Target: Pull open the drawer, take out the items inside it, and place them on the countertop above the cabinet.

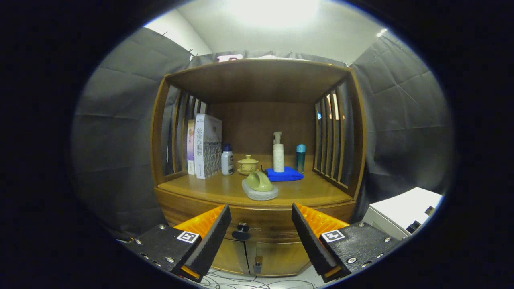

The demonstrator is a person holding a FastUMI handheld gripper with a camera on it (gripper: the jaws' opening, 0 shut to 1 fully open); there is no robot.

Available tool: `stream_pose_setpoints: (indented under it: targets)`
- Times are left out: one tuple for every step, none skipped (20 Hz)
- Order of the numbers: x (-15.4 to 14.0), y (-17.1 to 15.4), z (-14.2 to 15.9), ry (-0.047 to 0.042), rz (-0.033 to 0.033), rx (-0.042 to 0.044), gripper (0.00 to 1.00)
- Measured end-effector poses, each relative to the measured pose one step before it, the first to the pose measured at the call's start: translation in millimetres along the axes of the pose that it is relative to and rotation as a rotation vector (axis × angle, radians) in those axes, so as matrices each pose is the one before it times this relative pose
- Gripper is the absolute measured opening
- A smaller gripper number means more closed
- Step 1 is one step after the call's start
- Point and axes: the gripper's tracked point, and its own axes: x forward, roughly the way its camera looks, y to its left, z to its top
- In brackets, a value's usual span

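A wooden cabinet (257, 218) stands ahead of me with a countertop (313, 192) under an open shelf frame. Its drawer front (265, 222) is closed, with a dark round knob (242, 228) just beyond and between my fingers. My gripper (261, 218) is open with nothing between its fingers, level with the drawer front and a short way off it. On the countertop near the front edge lies a green curved piece on a grey slab (260, 186). The drawer's inside is hidden.
On the countertop stand books (204, 146), a small white bottle (227, 159), a lidded cup (248, 164), a pump bottle (278, 153), a teal bottle (300, 158) and a blue cloth (284, 174). Slatted sides enclose it. A white unit (401, 210) stands to the right.
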Motion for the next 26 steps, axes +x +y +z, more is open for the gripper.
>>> stream_pose_setpoints:
  targets:
    - [-4.67,-5.29,5.76,-0.01024,-0.00586,0.01198,0.95]
    - [-5.02,-5.73,4.38,-0.00871,-0.00886,0.00653,0.94]
    - [-3.85,-5.56,4.22,-0.01177,-0.01132,-0.00094,0.94]
    - [-3.74,-3.51,3.17,-0.01054,-0.00581,-0.01015,0.94]
    - [-1.35,-2.59,3.73,-0.01176,-0.00811,-0.01299,0.94]
    - [-1.70,0.07,-0.07,0.00701,-0.01036,-0.00493,0.94]
    - [-1.82,3.00,3.29,-0.00287,0.00311,-0.00809,0.94]
    - [-1.08,2.16,5.27,-0.01300,0.00237,-0.01339,0.94]
    - [-1.18,1.23,2.85,-0.00924,0.00049,-0.01377,0.95]
    - [-1.17,2.08,1.26,-0.00188,0.00222,-0.00918,0.94]
    - [-1.31,2.21,0.14,-0.00197,0.00307,-0.00607,0.94]
    - [-1.46,1.35,-0.13,0.00287,0.00543,-0.00598,0.94]
    - [-0.99,1.69,-0.86,0.00181,0.00269,-0.00385,0.94]
    - [-1.63,1.10,-1.76,0.00015,-0.00171,-0.00055,0.94]
    - [-1.53,1.90,-0.78,-0.00307,0.00030,-0.00057,0.94]
    - [0.25,2.45,-0.20,0.00221,0.00381,-0.00170,0.94]
    - [1.80,1.85,-0.86,0.00407,0.00230,-0.00151,0.94]
    - [-0.53,1.25,1.01,-0.00090,0.00180,-0.00069,0.94]
    - [-0.42,-0.24,2.63,-0.00567,-0.00232,0.00088,0.95]
    - [-0.32,-0.79,1.03,-0.00311,-0.00339,0.00237,0.95]
    - [-0.68,-0.14,-0.55,-0.00141,-0.00038,0.00382,0.95]
    - [-0.45,-0.44,0.58,-0.00032,-0.00064,0.00203,0.95]
    - [0.09,-2.46,0.75,-0.00189,-0.00514,0.00146,0.95]
    - [-0.57,-2.18,1.32,-0.00450,-0.00386,0.00126,0.95]
    - [-0.09,-1.94,0.81,-0.00372,-0.00552,0.00424,0.95]
    - [-0.26,-1.84,0.79,-0.00249,-0.00274,0.00846,0.95]
